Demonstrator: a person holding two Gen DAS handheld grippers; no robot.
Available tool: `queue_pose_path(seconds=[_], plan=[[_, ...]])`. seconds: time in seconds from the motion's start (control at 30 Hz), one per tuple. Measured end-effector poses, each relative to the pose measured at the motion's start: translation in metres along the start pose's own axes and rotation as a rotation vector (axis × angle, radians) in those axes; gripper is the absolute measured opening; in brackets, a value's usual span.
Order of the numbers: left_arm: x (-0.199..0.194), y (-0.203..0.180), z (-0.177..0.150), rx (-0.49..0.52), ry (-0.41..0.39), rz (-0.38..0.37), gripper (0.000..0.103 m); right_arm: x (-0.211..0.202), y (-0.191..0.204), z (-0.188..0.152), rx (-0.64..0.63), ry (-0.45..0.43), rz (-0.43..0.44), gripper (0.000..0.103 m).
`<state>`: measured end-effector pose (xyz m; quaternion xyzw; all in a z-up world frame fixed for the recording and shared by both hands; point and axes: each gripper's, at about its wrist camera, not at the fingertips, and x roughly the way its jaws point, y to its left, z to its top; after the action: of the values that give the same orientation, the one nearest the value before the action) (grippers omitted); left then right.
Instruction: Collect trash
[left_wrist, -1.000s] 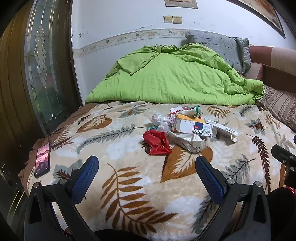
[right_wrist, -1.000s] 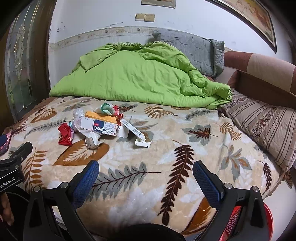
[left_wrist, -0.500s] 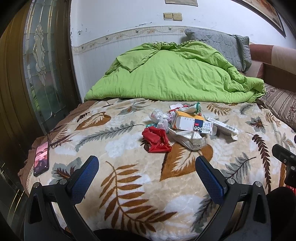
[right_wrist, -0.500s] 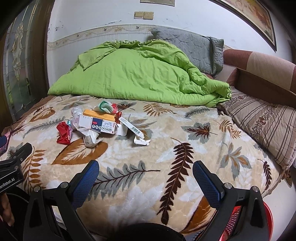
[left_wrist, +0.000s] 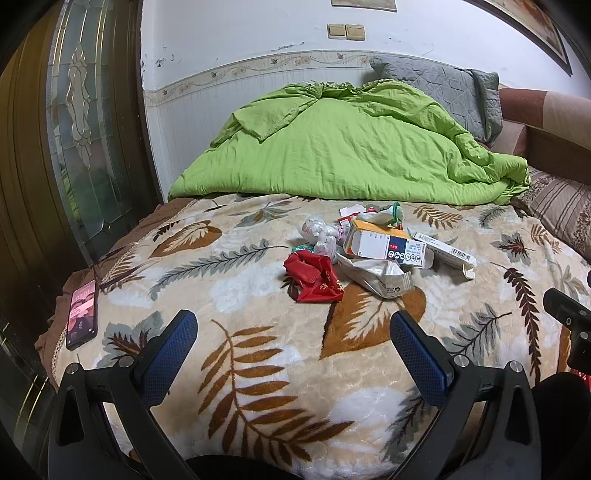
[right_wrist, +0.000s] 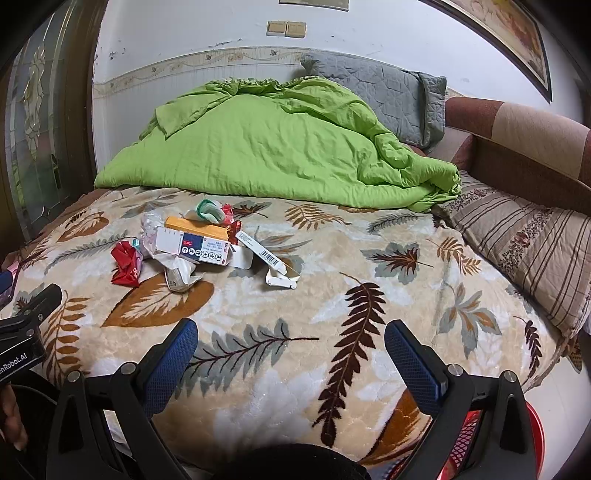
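Two hand-held grippers are held low at the near edge of the bed (left_wrist: 258, 387), and nothing has yet been picked up. The left hand-held gripper (left_wrist: 293, 334) is spread wide and empty, as is the right hand-held gripper (right_wrist: 290, 341).

The trash is gathered in one loose pile on the leaf-patterned blanket, well apart from both sets of fingers. Nearest to the left hand-held gripper lies a crumpled red wrapper (left_wrist: 314, 277), straight ahead and slightly right of its centre line; just beside it a torn white pouch (left_wrist: 375, 277) is found. Behind these a white and orange carton (left_wrist: 386, 245) lies with its long axis running across the view, and a narrow barcoded box (left_wrist: 445, 254) is angled off its right end. Crumpled clear plastic (left_wrist: 319, 230) and a green-rimmed wrapper (left_wrist: 384, 214) sit at the back.

From the right wrist view the same pile is seen ahead and to the left, so the left hand is judged the nearer one, with the red wrapper as the likeliest first grasp.

A red basket (right_wrist: 480, 439), possibly the bin, shows on the floor at the lower right, mostly hidden by the gripper frame; its contents cannot be told. A phone (left_wrist: 82, 319) lies at the bed's left edge.
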<state>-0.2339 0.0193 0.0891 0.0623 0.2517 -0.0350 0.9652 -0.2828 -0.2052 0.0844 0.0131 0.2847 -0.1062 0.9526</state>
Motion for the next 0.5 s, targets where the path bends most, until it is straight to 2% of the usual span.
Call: queue_pose_path(seconds=[0.5], plan=[[0.0000, 0.0004, 0.0003, 0.000, 0.003, -0.001, 0.103, 0.0004, -0.0006, 0.0003, 0.000, 0.002, 0.003, 0.102]])
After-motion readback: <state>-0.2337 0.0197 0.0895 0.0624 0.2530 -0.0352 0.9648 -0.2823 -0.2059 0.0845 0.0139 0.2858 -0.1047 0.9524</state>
